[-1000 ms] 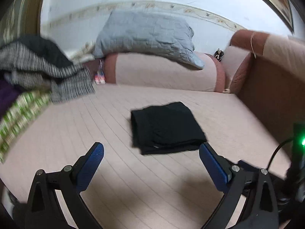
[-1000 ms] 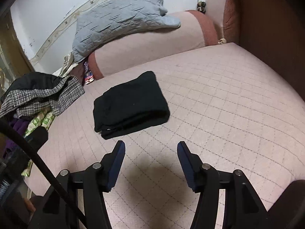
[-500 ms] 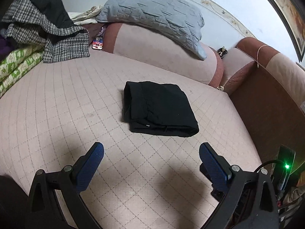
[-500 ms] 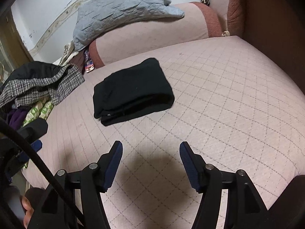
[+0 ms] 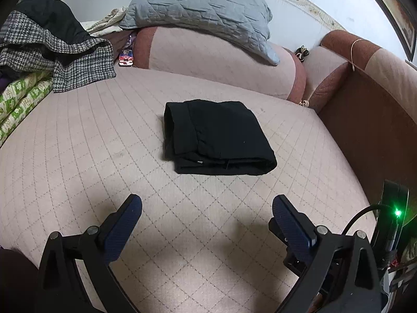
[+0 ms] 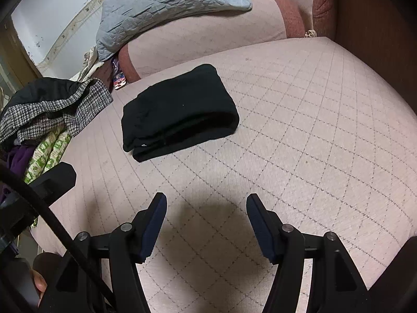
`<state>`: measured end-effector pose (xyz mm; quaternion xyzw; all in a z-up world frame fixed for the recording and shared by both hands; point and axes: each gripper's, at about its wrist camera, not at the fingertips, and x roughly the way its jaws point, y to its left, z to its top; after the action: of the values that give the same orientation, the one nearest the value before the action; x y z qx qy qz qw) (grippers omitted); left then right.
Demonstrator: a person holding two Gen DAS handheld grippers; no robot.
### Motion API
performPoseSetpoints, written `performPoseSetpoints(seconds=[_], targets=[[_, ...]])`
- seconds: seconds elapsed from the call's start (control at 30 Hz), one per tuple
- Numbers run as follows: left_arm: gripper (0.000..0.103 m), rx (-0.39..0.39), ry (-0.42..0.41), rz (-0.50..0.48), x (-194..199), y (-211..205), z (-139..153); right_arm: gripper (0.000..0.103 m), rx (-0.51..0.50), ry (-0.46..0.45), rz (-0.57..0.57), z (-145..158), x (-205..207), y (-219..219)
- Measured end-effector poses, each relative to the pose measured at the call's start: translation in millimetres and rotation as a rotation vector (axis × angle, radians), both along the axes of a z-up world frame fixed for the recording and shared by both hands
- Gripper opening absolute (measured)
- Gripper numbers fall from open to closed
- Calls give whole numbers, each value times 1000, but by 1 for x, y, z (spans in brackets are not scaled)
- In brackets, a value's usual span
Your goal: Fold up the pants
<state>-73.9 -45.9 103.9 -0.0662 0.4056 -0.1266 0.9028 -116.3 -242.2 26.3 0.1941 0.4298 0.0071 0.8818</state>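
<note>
Black pants (image 5: 219,137) folded up into a thick, neat square. Lying flat on the pink quilted bed (image 5: 78,156), about in the middle, with bare bed all around. Soft rounded fold on the right side, stacked layers showing along the near edge. A tiny white tag on that near edge, too small to read. A little white speck on top.

Seen again from the right wrist view: same black bundle (image 6: 179,112), tilted a bit, far from the fingers.

Left gripper (image 5: 207,208) spread wide, blue pads apart, nothing between them, hanging above the bed just short of the pants. Right gripper (image 6: 206,206) spread too, a bit less wide, nothing held, also over bare bed near the front edge.

Behind the pants: a long pink and red bolster (image 5: 216,60) with a grey quilted pillow (image 5: 203,7) on top. At the left: a pile of clothes with a black-and-white checked coat (image 5: 57,54) over a green patterned blanket (image 5: 20,101). A small red and blue packet (image 5: 126,57) beside the bolster, writing too blurry to read. A green light (image 5: 397,211) glowing at the far right.
</note>
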Motion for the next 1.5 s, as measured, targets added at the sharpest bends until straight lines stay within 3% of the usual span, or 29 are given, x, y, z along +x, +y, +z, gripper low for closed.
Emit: performPoseSetpoints(seconds=[0.43,0.73,0.93,1.2,1.3,1.37,1.43,1.47,1.5], targets=[[100,36,40,4,4,-2,-14,69,17,38,4,-13,5,-1],[100,-74,144,30,53,25,-37,70,13,36,-6,-14,23,-19],[100,-129,214,-10,124,23,-57,70,58,9,34,-9,82,-47],[100,-264,335,-18,194,18,-95,70,260,68,89,-37,189,-66],[100,-259,328,-42,205,10,-96,70,366,117,157,-56,227,-63],[99,-230,332,-52,211,1,-96,60,444,129,168,-66,239,-63],[76,-178,332,-74,211,-10,-92,39,488,140,160,-67,242,-63],[64,-179,340,-91,214,-12,-91,34,489,131,160,-63,240,-63],[64,-184,338,-94,212,-16,-88,29,490,117,165,-58,236,-63]])
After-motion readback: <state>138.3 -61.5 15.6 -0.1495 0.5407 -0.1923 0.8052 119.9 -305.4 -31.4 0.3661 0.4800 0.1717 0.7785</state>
